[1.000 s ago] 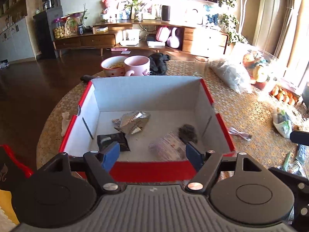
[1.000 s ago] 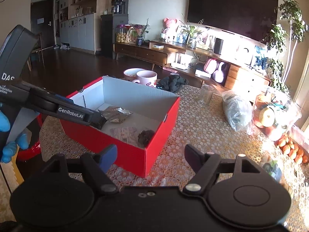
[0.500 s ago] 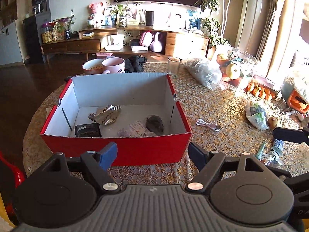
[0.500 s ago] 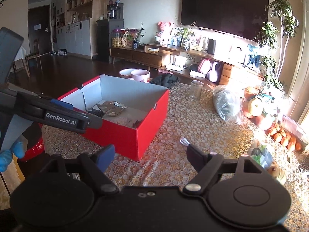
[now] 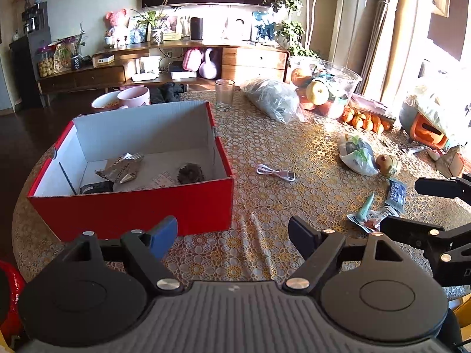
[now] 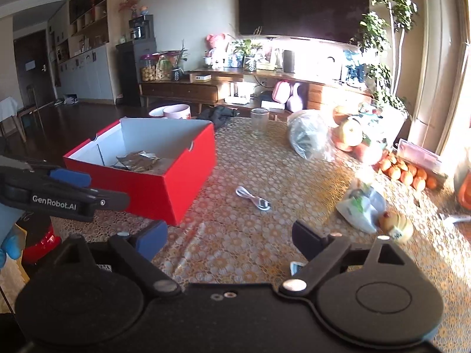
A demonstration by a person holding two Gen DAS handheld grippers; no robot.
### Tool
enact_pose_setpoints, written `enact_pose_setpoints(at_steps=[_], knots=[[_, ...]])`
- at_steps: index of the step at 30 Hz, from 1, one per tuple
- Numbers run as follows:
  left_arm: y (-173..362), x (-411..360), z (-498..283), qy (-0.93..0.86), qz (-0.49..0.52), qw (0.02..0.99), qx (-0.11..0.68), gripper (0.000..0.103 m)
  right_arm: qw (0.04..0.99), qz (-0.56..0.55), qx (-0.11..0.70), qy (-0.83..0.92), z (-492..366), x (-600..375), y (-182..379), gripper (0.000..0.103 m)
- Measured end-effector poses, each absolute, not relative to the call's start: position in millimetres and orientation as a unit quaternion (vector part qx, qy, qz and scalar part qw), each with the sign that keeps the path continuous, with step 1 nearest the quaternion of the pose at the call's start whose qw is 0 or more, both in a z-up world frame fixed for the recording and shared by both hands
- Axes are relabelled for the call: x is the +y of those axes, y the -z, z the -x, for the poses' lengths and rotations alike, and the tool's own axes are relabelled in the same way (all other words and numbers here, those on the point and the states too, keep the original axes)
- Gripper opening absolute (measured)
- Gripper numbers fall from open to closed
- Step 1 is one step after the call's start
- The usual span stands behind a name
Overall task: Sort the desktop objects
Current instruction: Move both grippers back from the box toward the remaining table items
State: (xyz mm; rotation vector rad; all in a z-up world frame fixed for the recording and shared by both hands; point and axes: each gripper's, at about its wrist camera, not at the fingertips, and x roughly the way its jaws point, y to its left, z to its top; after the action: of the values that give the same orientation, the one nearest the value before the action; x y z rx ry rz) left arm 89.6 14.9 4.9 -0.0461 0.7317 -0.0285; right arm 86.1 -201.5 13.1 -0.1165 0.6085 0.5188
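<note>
My left gripper [image 5: 232, 235] and right gripper [image 6: 226, 239] both hover with jaws wide and empty over a desk [image 5: 294, 147] covered in gold-patterned lace, in a sunlit living room with a dark television [image 6: 303, 6] above a wooden sideboard [image 5: 164, 67]. The red box [image 5: 132, 206] sits at the desk's left, holding a foil wrapper [image 5: 123, 167] and a dark clump [image 5: 190, 173]; a white cable [image 5: 275, 173] lies just right of it. The right desk edge is washed out by glare, and the small packets [image 5: 379, 206] there are hard to identify.

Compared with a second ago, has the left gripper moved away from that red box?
Yes. The left gripper has pulled back and swung rightward: the red box, earlier straight ahead between its fingers, now sits off to the left.
</note>
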Motion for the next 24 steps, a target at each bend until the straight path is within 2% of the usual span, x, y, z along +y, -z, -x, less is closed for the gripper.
enact_pose_setpoints(at_steps=[7, 21, 23, 24], knots=[[8.3, -11.6, -91.2, 0.044, 0.023, 0.930, 0.365, 0.087, 0.927, 0.050, 0.293, -0.227, -77.1, -234.3, -2.3, 0.100], [42.1, -72.6, -98.9, 0.123, 0.009, 0.919, 0.375, 0.087, 0.936, 0.013, 0.315, -0.159, -78.5, -304.1, 27.8, 0.100], [45.2, -81.8, -100.7, 0.135, 0.005, 0.918, 0.374, 0.093, 0.935, 0.009, 0.319, -0.152, -79.7, -312.0, 32.5, 0.100], [46.5, -87.5, -101.6, 0.140, 0.001, 0.918, 0.371, 0.100, 0.936, 0.009, 0.320, -0.149, -81.0, -315.3, 34.1, 0.100]])
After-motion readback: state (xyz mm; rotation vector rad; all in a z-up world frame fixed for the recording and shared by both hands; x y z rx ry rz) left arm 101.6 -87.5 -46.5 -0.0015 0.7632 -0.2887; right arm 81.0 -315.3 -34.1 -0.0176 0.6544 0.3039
